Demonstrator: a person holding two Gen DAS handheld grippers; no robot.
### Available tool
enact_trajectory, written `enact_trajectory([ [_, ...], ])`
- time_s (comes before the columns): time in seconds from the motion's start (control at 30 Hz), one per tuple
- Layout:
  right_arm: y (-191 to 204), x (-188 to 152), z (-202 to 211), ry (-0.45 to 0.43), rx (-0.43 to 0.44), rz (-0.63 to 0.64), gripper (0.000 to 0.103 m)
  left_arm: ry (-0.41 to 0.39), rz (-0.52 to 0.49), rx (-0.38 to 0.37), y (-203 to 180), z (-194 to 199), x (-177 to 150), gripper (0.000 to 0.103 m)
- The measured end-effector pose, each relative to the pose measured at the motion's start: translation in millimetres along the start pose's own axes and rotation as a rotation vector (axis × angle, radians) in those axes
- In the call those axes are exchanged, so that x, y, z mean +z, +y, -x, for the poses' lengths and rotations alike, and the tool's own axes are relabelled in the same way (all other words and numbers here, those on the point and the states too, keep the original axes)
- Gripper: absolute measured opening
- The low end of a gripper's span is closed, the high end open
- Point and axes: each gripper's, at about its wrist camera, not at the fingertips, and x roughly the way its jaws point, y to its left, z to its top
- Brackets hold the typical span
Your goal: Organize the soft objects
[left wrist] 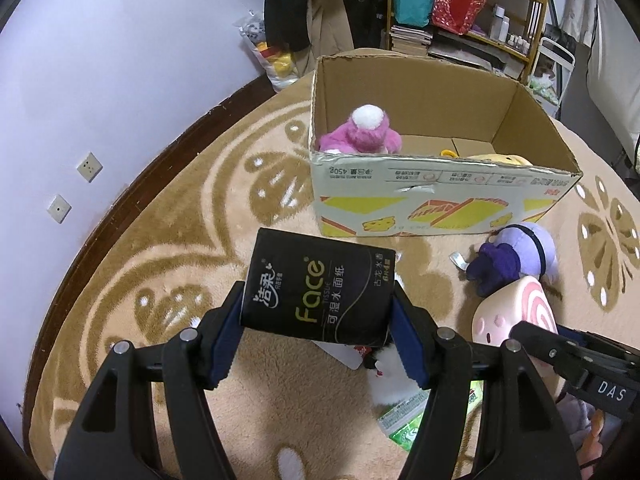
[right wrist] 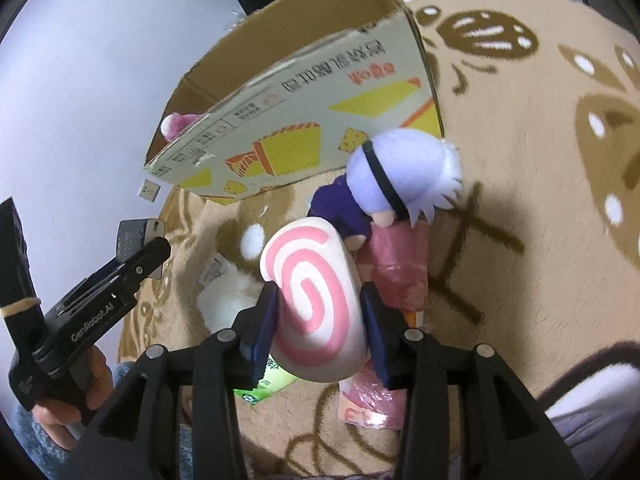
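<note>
My left gripper is shut on a black tissue pack and holds it above the rug, in front of the open cardboard box. The box holds a pink plush and a yellow plush. My right gripper is shut on a pink-and-white swirl plush, which also shows in the left wrist view. A purple-haired doll lies on the rug just beyond it, beside the box.
A patterned beige rug covers the floor. A white plush, a green packet and pink packets lie near the right gripper. Shelves and bags stand behind the box; a wall is on the left.
</note>
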Motion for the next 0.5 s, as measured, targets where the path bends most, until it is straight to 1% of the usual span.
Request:
enact_trajectory([
  [0.07,0.5,-0.8,-3.7,0.022,-0.008,-0.007,0.061,-0.003,-0.003,0.003,-0.3,0.3,-0.4,0.066],
  [0.13,-0.4,-3.9,-8.4,0.051,-0.020,-0.012,0.062,-0.006,-0.002,0.004,-0.2,0.8,-0.7,0.066],
  [0.2,3.6,-5.4,-6.5,0.039,-0.041,0.008,0.060,-0.011,0.001,0.006,0.5,1.9,-0.6,0.066],
  [0.23,6.3,-5.3,-5.5,0.033,-0.045,0.020,0.052,-0.014,0.001,0.008,0.3,2.4,-0.4,0.066],
  [0.33,11.6,-6.1,-5.1,0.040,-0.051,0.042,0.043,-0.030,0.008,0.016,1.5,6.0,-0.2,0.066],
  [0.4,13.2,-6.6,-3.6,0.041,-0.057,0.041,0.041,-0.053,0.012,0.026,2.4,10.5,0.2,0.066],
  [0.5,14.3,-6.5,7.2,0.007,-0.056,0.038,0.041,-0.093,0.015,0.039,3.1,19.1,1.4,0.066],
])
